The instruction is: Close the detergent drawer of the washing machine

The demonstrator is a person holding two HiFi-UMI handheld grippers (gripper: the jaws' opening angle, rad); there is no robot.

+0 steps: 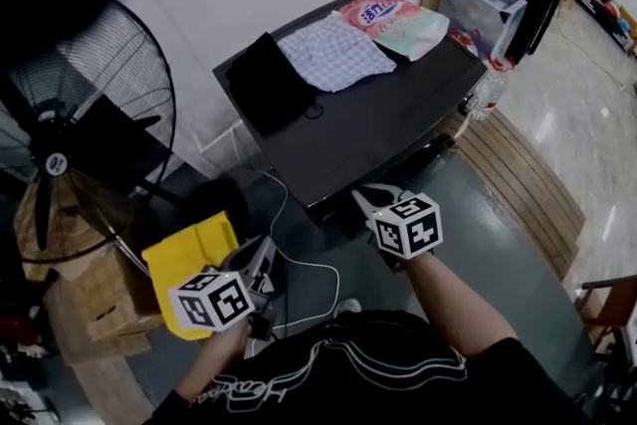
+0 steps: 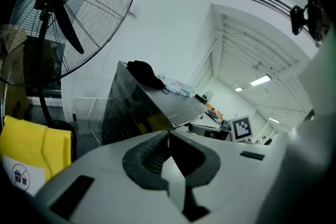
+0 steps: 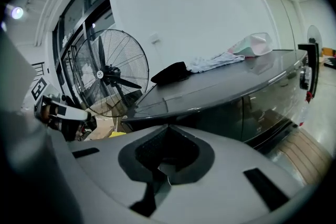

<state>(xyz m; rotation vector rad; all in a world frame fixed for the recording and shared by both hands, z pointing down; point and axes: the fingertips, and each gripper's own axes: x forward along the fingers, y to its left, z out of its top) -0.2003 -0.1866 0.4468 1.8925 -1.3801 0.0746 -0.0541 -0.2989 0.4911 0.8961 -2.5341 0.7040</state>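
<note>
Hanging low before the washer (image 1: 378, 119), both tongs are clenched w/ nothing between them: the left gripper (image 1: 261, 259) sits by the yellow sign (image 1: 189, 254), off the washer's near corner, and the right gripper (image 1: 373, 199) has its tips just short of the front edge, not touching. Open floor lies between the person and the washer, crossed by a white cable (image 1: 299, 264). A fan (image 1: 60, 154) crowds the left side and a slatted wood platform (image 1: 523, 184) runs along the right. On top, toward the back, lie a black cloth (image 1: 269, 80), a checked cloth (image 1: 333, 50) and a bag (image 1: 383, 13); the front half is bare. Only the right gripper view shows the washer's front face, where a dark piece (image 3: 308, 73) juts out at the far end. It looks like the drawer, pulled out, but I'm not sure. The head view hides that face, and the left gripper view shows only the side panel.
</note>
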